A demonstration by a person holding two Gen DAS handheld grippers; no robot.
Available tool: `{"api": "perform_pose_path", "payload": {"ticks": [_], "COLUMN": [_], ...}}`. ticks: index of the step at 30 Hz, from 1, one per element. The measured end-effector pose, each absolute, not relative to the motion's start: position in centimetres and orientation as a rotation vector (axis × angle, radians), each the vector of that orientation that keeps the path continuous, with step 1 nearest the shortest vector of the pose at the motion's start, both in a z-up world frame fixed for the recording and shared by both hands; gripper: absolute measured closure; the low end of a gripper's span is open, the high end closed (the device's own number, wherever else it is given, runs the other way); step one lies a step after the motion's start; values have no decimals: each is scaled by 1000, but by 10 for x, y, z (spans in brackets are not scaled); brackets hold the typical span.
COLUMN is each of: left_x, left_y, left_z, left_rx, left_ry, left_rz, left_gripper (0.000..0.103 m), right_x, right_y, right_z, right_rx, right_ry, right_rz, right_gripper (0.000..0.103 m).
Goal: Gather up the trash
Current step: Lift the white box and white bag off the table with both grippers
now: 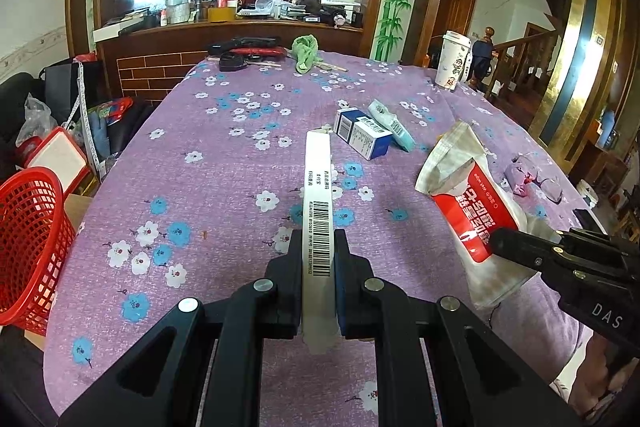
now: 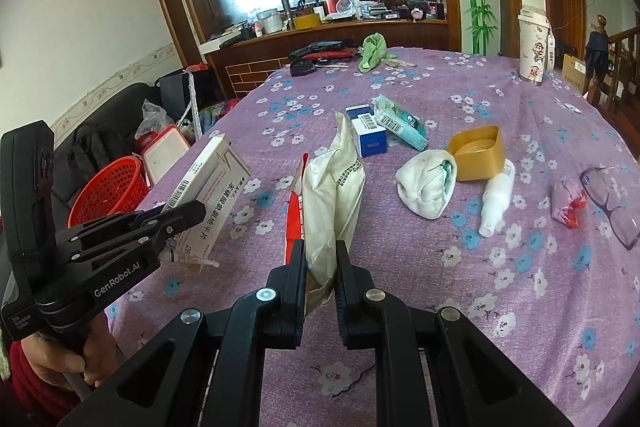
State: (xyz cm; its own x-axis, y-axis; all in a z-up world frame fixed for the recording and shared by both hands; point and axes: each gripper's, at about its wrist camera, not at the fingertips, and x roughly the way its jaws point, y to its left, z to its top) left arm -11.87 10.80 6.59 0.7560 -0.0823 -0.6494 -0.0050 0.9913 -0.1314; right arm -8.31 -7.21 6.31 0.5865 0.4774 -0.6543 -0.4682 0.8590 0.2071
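Holding a flat box (image 1: 318,203) edge-on in my left claw (image 1: 318,259), and a crumpled wet-wipe packet (image 2: 332,203) in my right claw (image 2: 320,267) — both above the table (image 1: 224,163). Risk: the thin grips slip before reaching the red basket (image 1: 28,247) — off the table's left edge.

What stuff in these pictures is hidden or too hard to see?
- Red basket: left wrist view, cut off by the picture's left edge; what is inside it does not show.
- Pill box: left wrist view, only its thin edge faces the camera.
- Wipes packet: right wrist view, its red front is turned away.
- Glasses: right wrist view, partly cut by the right edge.
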Motion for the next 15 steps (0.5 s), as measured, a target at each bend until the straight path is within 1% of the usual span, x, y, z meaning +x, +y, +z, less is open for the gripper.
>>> {"api": "perform_pose_path", "payload": {"ticks": [15], "left_x": [-112], "left_y": [107], "left_z": [59], "left_rx": [-125], "left_ry": [726], "left_rz": [-37], "left_gripper": [91], "right_x": [-82], "right_y": [-71], "right_z": [61], "right_rx": [13], "right_ry": [777], "right_rz": [545], "right_gripper": [90]}}
